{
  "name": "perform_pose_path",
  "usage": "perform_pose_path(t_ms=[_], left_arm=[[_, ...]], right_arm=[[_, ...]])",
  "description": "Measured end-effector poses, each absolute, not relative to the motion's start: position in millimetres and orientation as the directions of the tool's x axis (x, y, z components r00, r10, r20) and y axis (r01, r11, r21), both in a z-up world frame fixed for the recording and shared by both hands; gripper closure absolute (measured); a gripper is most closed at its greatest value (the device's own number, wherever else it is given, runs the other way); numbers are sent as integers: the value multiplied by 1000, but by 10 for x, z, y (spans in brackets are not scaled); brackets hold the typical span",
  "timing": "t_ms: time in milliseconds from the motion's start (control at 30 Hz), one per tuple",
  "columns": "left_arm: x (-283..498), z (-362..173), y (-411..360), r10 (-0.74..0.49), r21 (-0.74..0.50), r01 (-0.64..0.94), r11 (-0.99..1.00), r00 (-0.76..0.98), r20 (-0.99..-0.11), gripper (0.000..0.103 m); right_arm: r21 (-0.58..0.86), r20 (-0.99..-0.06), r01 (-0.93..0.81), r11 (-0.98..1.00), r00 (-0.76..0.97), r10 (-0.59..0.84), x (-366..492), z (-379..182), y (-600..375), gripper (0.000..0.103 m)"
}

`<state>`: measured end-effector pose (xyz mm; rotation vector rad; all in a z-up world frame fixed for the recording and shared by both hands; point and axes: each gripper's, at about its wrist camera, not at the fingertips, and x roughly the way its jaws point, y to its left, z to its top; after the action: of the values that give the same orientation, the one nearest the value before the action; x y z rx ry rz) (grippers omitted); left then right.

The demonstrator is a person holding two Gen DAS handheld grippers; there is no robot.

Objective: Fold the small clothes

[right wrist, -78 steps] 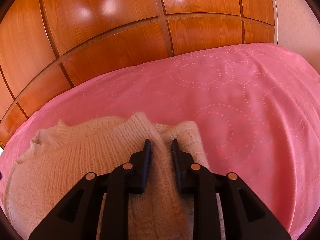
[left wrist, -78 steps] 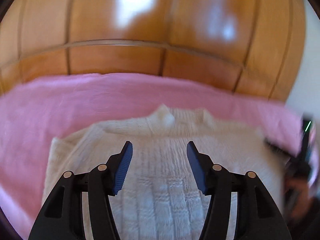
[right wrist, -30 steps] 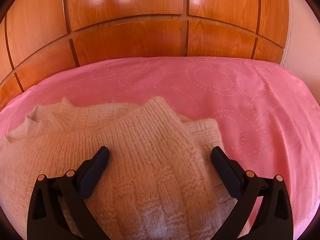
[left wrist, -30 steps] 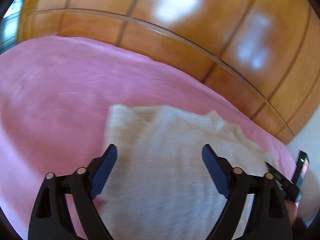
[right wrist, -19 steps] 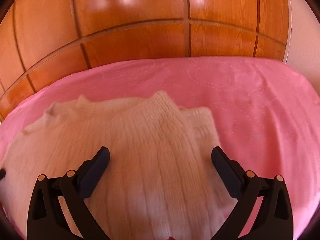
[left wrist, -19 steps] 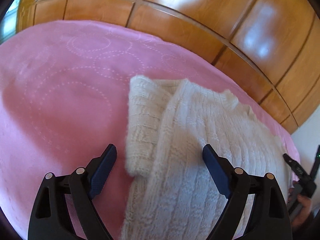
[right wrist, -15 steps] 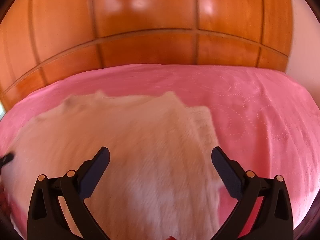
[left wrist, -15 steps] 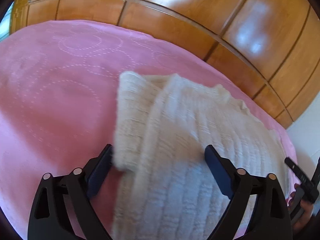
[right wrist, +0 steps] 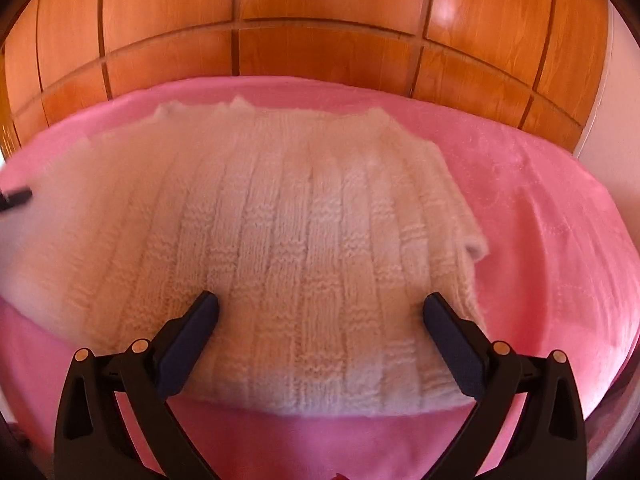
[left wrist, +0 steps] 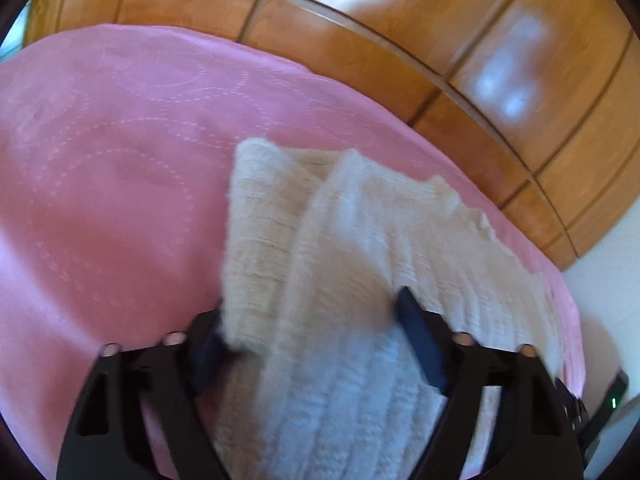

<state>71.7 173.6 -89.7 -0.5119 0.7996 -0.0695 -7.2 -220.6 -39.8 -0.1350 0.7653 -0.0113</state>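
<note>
A cream knitted sweater (right wrist: 280,220) lies flat on the pink bedspread (right wrist: 540,240), its sleeves folded in over the body. My right gripper (right wrist: 320,320) is open wide, its jaws spread over the sweater's lower middle near the hem. In the left wrist view the sweater (left wrist: 360,260) shows its left side with a folded sleeve on top. My left gripper (left wrist: 308,328) is open, its jaws to either side of the folded sleeve and left edge; the cloth hides part of the left finger.
A glossy wooden panelled headboard (right wrist: 320,20) rises behind the bed, also in the left wrist view (left wrist: 440,40). A white wall (left wrist: 608,280) stands at the right. The other gripper's tip shows at the lower right (left wrist: 600,412).
My right gripper let go of the folded sleeve, opened wide and pulled back towards the hem. My left gripper swung to the sweater's left side and moved in over the folded sleeve.
</note>
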Motion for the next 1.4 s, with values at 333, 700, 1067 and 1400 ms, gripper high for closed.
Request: perform_pose_path(t_ms=[333,700,1067,1400], left_arm=[[739,-903,1722,-248,-457,-126,881,699,-671,40],[747,-915,1808,-294,-485,-93,870,691,-661,37],[789,-470,1667,-339,-545,-70,836,714,-613,76],[804,366,1093,-466,-550,163,819,749,-472,81]], right_arm=[[-100,-651,-7,995,757,-60,-166,-427,-2224,2],[-84,-637,-1,996,769,-53,-189,-408,-2253,2],[-83,-647,6,997,760,-58,-180,-397,-2238,2],[-43,-647,67,997,758,-79,-202,-132,-2563,2]])
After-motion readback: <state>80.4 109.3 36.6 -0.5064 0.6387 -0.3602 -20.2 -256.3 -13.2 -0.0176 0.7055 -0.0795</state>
